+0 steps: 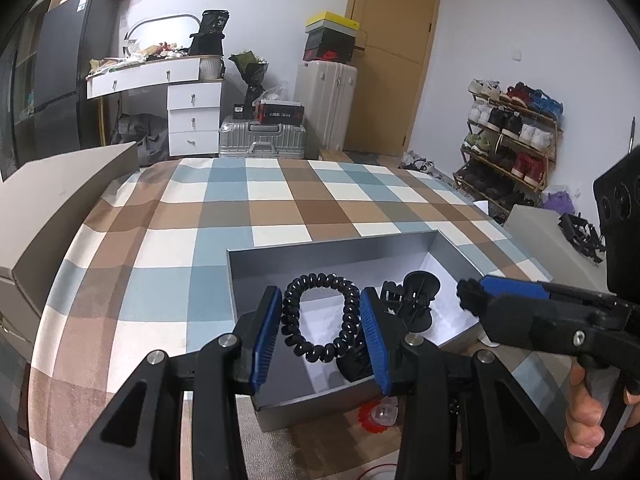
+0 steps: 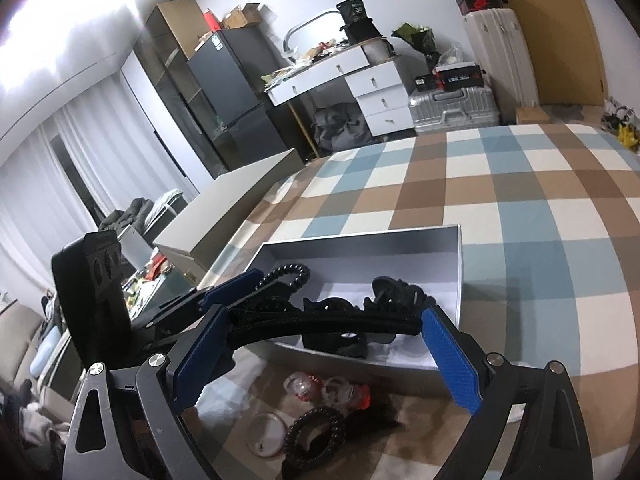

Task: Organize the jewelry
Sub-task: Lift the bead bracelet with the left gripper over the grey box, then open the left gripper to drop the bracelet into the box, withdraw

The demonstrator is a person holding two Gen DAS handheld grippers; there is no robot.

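A grey open box (image 1: 320,252) (image 2: 400,242) stands on the checked bed. My left gripper (image 1: 324,336) is shut on a black spiral hair tie (image 1: 320,316) and holds it over the box. Black hair claws (image 1: 416,300) (image 2: 392,294) lie inside the box. My right gripper (image 2: 320,352) is shut on a black headband (image 2: 320,326), which spans between its blue pads at the box's near edge; it shows at the right in the left wrist view (image 1: 472,292). Another black spiral tie (image 2: 316,432) and red-and-clear clips (image 2: 324,392) lie in front of the box.
A round clear disc (image 2: 264,436) lies near the loose pieces. A grey lid or panel (image 1: 60,216) sits at the bed's left edge. Suitcases (image 1: 262,140), a white dresser (image 1: 192,116) and a shoe rack (image 1: 512,140) stand beyond the bed.
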